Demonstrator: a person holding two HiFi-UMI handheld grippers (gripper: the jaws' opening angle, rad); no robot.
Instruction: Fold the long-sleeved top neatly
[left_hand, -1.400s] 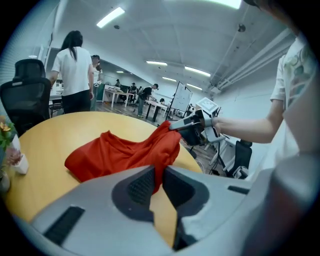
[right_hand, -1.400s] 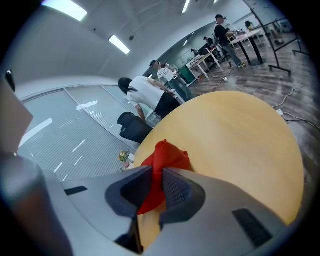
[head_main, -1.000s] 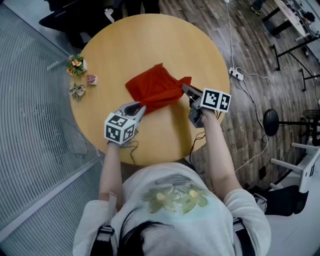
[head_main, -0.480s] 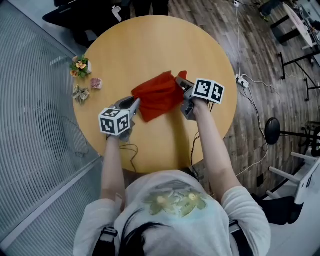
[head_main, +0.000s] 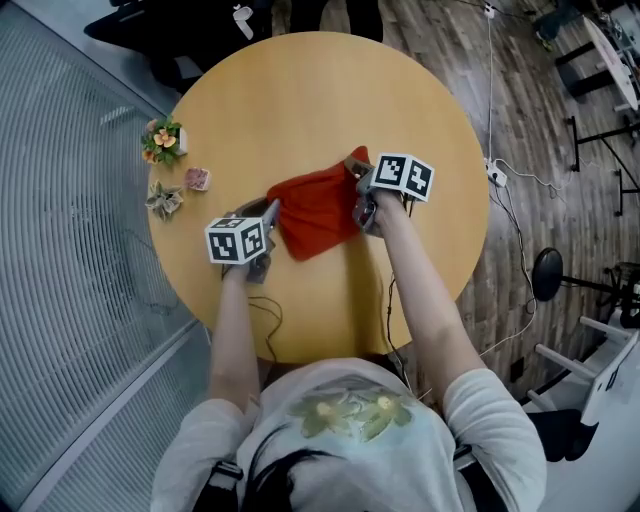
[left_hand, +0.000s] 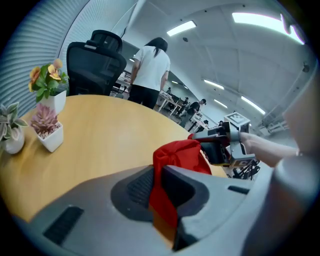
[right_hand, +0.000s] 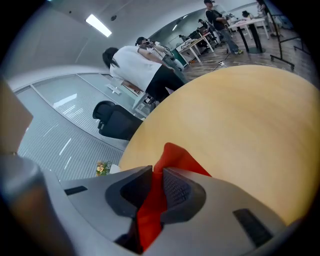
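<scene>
The red long-sleeved top (head_main: 315, 212) lies bunched in the middle of the round wooden table (head_main: 300, 90), stretched between both grippers. My left gripper (head_main: 270, 209) is shut on the top's left edge; red cloth (left_hand: 172, 172) runs between its jaws in the left gripper view. My right gripper (head_main: 352, 169) is shut on the top's right edge, with red fabric (right_hand: 152, 200) pinched between its pads. The other gripper (left_hand: 222, 145) shows across the cloth in the left gripper view.
Three small potted plants (head_main: 165, 140) stand at the table's left rim, seen also as pots (left_hand: 46, 134) in the left gripper view. A black office chair (left_hand: 95, 67) and a standing person (left_hand: 147, 67) are beyond the table. Cables and a power strip (head_main: 497, 175) lie on the floor right.
Both grippers have moved away from me across the table and lower, carrying the red top's edges; the cloth has folded over and bunched narrower.
</scene>
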